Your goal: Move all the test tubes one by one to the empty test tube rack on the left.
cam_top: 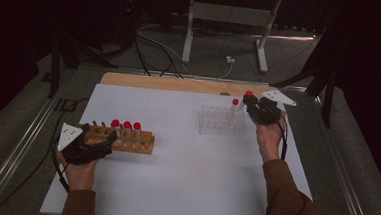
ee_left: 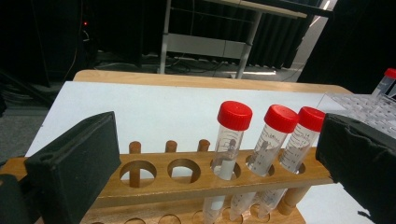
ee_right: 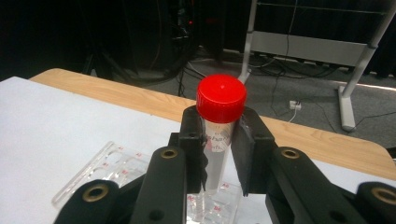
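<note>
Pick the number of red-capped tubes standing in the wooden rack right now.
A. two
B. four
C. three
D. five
C. Three red-capped tubes stand side by side in the wooden rack, with two holes empty beside them; a fourth tube is clamped in the right claw over the clear rack.

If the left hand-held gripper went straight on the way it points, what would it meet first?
Probably the wooden test-tube rack: it lies between the open jaws of the left hand-held gripper, its front rail nearest. Behind stand three red-capped tubes. Depth is hard to judge.
</note>
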{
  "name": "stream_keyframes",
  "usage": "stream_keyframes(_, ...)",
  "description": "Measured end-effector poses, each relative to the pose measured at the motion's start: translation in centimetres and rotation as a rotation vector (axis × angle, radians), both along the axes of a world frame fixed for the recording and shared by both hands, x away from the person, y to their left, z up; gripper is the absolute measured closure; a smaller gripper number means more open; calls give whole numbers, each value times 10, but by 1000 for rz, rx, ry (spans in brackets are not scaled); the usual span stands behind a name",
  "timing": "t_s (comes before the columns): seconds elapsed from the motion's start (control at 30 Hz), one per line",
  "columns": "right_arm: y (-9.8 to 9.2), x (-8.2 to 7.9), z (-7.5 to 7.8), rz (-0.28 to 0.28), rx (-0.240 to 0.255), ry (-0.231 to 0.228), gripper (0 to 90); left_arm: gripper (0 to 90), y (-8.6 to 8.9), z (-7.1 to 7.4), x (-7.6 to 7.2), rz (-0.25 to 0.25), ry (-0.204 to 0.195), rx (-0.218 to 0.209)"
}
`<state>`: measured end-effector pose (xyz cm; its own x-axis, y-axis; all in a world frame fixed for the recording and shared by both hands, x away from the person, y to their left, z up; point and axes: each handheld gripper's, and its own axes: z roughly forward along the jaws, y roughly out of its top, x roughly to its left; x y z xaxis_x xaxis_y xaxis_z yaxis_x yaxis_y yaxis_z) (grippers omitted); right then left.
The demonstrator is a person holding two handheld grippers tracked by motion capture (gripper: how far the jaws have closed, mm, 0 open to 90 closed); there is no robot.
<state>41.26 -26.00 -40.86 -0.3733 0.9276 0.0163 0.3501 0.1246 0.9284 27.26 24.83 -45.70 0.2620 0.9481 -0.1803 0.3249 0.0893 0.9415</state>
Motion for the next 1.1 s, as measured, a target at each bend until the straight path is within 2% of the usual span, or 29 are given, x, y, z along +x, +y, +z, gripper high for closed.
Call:
stream_keyframes(0.6, 7, -23, 3, 118, 67, 35, 746, 7, -13, 7, -1, -36, -13, 31)
stream_keyframes(0.87, 17, -35, 4, 189, 72, 46, 746, 7, -28, 13, -3, -66, -30, 60)
stream_keyframes(1.1, 29, -44, 4, 245, 94, 58, 746, 7, -50, 19, -5, -118, -51, 80)
